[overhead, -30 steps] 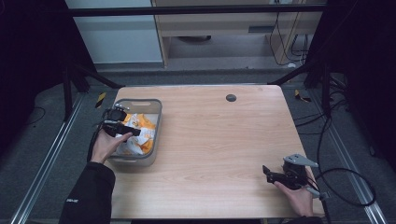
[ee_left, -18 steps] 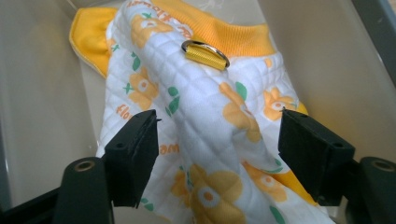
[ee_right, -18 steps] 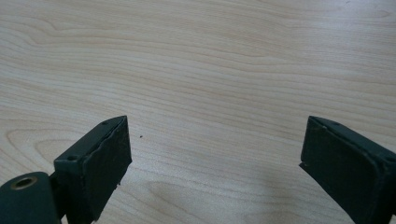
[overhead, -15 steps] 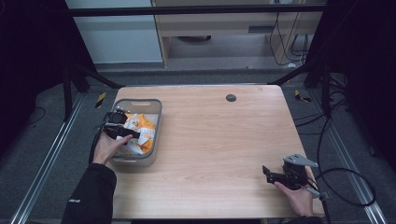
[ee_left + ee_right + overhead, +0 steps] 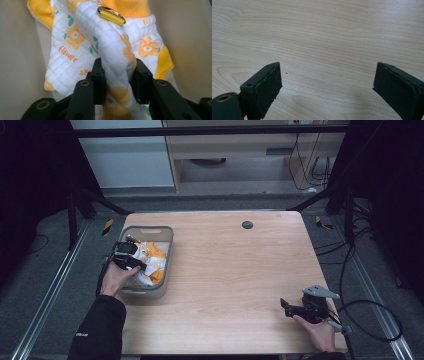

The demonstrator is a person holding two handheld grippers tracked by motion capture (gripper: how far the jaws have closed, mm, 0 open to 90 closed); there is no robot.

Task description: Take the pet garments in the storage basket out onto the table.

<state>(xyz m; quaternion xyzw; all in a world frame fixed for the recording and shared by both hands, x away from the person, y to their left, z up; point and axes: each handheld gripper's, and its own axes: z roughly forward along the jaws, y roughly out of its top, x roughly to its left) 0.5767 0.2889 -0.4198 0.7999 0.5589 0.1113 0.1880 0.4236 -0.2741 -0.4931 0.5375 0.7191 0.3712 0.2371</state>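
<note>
A white quilted cloth with orange flowers and yellow trim lies in the grey bin at the table's left side. A gold ring is fixed to a fold of it. My left gripper is inside the bin, shut on a raised fold of this cloth. In the high view the left gripper sits over the bin's left half, held by a hand. My right gripper rests low near the table's front right corner, open, with only bare wood between its jaws.
The wooden table has a dark round grommet near its far edge. A cable trails from the right gripper off the right side. Dark frame posts and floor surround the table.
The left gripper has sunk a little lower and nearer into the bin and closed on the cloth. The right gripper has stayed still.
</note>
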